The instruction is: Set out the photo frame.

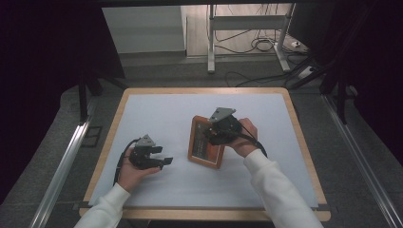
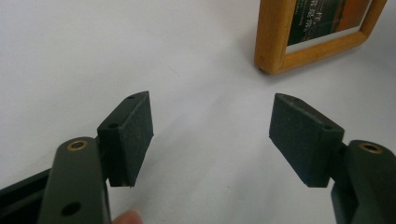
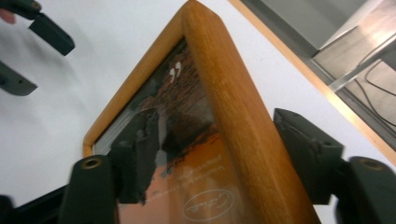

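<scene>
A wooden picture frame (image 1: 199,148) with an orange-brown picture behind glass stands tilted near the middle of the white mat. My right gripper (image 1: 212,135) reaches over it from the right. In the right gripper view the frame's side rail (image 3: 229,98) lies between the jaws of my right gripper (image 3: 222,158). One pad is in front of the glass, the other just outside the wood, and the jaws are open. My left gripper (image 1: 162,156) rests low on the mat, left of the frame, and is open. In its own view nothing lies between the jaws of the left gripper (image 2: 210,135). The frame's corner (image 2: 275,46) is ahead and to the right.
The white mat (image 1: 157,109) covers a table with a wooden border (image 1: 112,128). Free mat lies behind and in front of the frame. Beyond the far edge are metal stand legs (image 1: 211,42) and floor cables (image 1: 259,45). Metal rails run along both sides of the table.
</scene>
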`<act>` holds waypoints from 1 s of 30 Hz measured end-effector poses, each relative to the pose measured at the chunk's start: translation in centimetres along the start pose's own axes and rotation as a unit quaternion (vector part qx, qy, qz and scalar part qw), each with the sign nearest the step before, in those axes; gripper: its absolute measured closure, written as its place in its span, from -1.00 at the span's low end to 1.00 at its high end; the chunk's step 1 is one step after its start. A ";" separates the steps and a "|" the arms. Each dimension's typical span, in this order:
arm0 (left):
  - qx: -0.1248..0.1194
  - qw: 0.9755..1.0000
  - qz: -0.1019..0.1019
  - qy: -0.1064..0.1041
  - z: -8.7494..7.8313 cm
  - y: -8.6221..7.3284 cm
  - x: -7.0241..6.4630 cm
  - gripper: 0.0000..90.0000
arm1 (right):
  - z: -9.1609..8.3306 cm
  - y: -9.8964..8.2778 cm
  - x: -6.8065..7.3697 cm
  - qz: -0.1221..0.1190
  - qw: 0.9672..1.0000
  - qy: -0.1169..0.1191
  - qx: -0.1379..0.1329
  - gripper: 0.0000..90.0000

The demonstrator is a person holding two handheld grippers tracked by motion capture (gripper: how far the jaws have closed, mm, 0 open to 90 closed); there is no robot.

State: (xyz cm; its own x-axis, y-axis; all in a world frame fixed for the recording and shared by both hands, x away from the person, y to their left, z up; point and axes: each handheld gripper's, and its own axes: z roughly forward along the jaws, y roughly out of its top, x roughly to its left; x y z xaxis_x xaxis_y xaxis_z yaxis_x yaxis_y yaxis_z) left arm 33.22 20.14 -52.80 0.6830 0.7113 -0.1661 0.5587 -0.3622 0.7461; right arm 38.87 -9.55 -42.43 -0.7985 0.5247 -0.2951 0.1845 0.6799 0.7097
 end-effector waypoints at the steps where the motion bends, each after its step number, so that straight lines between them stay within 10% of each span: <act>1: 0.000 1.000 0.000 0.000 0.0 0.0 0.0 -0.33 | -0.1 0.0 0.1 0.004 1.000 -0.006 -0.005 -0.39; 17: 0.007 1.000 0.005 -0.001 0.0 0.0 -0.1 -0.33 | -5.7 -6.0 0.7 0.139 0.987 -0.009 -0.079 -0.59; 22: 0.001 1.000 0.000 -0.003 0.0 0.0 -0.1 -0.33 | -6.6 -8.8 3.0 0.130 0.987 -0.021 -0.093 -0.06; 30: -0.001 1.000 0.002 -0.004 0.0 0.2 -0.2 -0.33 | -6.1 -11.1 5.6 0.117 0.990 0.044 -0.060 0.86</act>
State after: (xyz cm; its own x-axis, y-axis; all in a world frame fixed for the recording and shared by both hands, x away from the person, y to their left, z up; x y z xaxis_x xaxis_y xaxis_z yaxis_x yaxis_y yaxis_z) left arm 33.17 19.91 -52.67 0.6883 0.7056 -0.1683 0.5558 -0.3639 0.7475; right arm 28.84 -17.32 -48.09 -0.7899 0.6102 -0.0608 0.3045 0.4763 0.8249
